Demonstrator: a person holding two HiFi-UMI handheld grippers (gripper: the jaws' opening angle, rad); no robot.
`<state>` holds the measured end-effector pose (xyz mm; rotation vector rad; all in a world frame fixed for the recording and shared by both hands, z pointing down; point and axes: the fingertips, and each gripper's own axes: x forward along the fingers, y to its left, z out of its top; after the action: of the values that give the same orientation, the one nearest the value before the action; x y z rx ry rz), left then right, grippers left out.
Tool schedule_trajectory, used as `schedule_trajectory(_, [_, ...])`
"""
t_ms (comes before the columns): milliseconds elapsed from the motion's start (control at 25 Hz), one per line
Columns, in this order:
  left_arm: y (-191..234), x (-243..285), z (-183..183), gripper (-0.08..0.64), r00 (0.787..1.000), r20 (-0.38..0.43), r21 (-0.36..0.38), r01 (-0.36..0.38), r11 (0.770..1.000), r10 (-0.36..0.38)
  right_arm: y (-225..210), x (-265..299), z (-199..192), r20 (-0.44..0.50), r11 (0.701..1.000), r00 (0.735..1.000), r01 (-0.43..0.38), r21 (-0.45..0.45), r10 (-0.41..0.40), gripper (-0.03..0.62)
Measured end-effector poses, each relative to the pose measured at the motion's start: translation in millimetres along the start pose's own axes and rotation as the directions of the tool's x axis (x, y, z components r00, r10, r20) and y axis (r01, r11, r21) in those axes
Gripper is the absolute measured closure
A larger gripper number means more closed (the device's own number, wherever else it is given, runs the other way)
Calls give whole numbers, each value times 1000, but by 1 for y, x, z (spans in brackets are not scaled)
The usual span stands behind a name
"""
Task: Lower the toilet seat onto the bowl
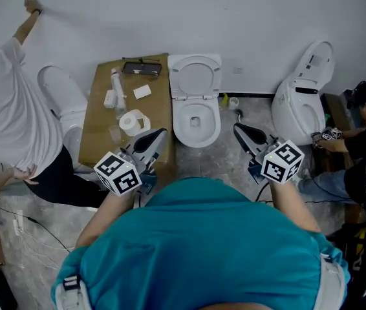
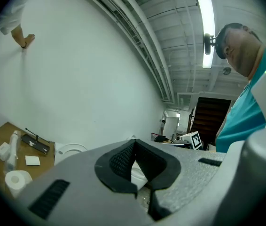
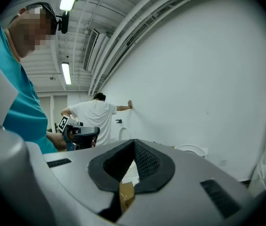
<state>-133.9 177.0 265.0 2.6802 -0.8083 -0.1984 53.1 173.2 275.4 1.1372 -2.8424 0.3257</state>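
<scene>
The left gripper (image 1: 159, 134) is held with its jaws pressed together, and nothing is caught between them. A toilet paper roll (image 1: 131, 123) on a cardboard box (image 1: 99, 102) is seen just to its left. Ahead of it and to its right, the toilet seat (image 1: 180, 76) is raised upright, away from the bowl (image 1: 196, 142). The right gripper (image 1: 238, 129) is also closed and empty, with the bowl ahead to its left.
</scene>
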Motion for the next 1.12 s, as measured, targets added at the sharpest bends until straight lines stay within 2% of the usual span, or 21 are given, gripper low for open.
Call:
schedule_trajectory(360, [-5, 147, 11, 557, 992, 46, -10, -118, 993, 118, -147, -14, 38, -30, 989, 989, -146, -15, 146, 592])
schedule_trajectory(600, [4, 150, 5, 557, 983, 74, -1, -168, 986, 168, -165, -11, 28, -47, 985, 984, -174, -21, 173, 592])
schedule_trajectory(800, [17, 166, 2, 557, 976, 63, -21, -208, 978, 209, -189, 1, 26, -45, 979, 978, -203, 3, 203, 592])
schedule_trajectory(960, [55, 183, 10, 557, 976, 52, -27, -209, 978, 210, -210, 39, 24, -59, 978, 976, -208, 21, 209, 592])
schedule_trajectory(1120, [100, 181, 18, 557, 984, 44, -32, -173, 984, 175, -213, 81, 24, -75, 984, 981, -176, 13, 176, 592])
